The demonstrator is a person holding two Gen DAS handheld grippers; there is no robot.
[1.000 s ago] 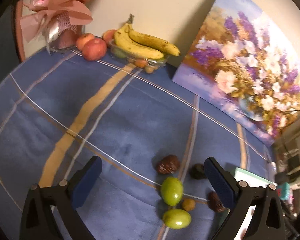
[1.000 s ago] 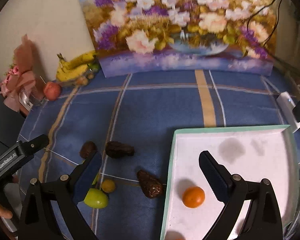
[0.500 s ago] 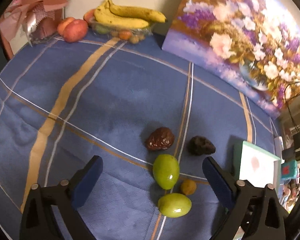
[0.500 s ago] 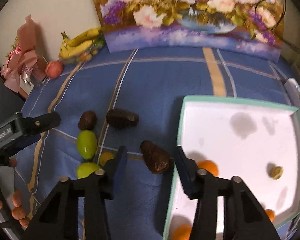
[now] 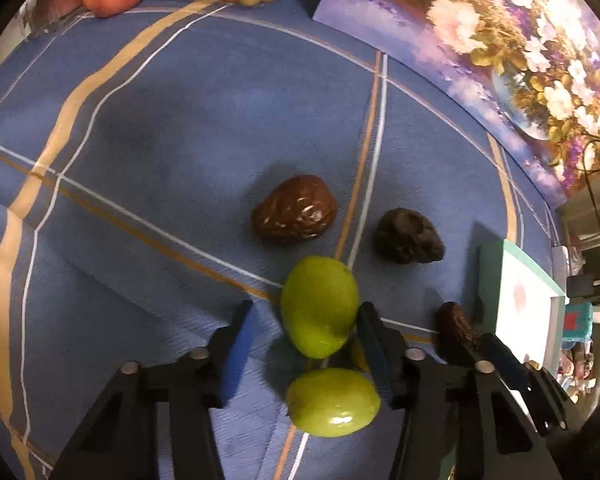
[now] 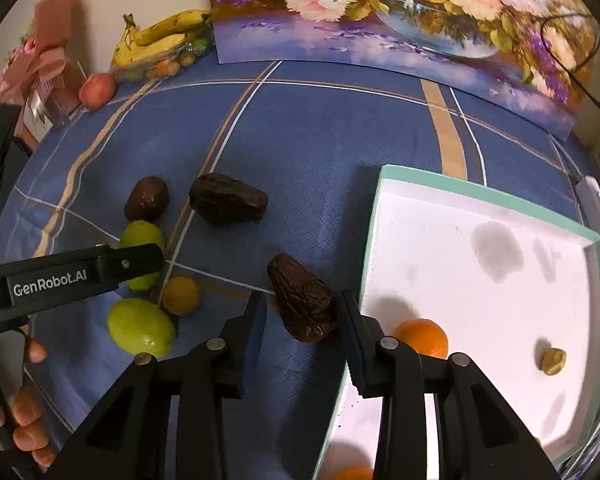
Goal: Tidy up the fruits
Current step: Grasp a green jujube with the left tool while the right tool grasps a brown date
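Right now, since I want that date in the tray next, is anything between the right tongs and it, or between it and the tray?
Nothing visible: the date already sits between the open right tongs, and the tray rim is right beside it.

Two green fruits [image 5: 319,307], three wrinkled brown dates [image 6: 302,299], small yellow fruit [image 6: 180,295], loose on cloth

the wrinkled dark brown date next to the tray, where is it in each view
Left wrist view: the wrinkled dark brown date sits low right, just left of the white tray with the mint green rim, partly hidden behind the left gripper.
Right wrist view: it lies low centre, between the jaws of the right gripper, again just left of the tray.
Shared landmark: the tray's green rim.
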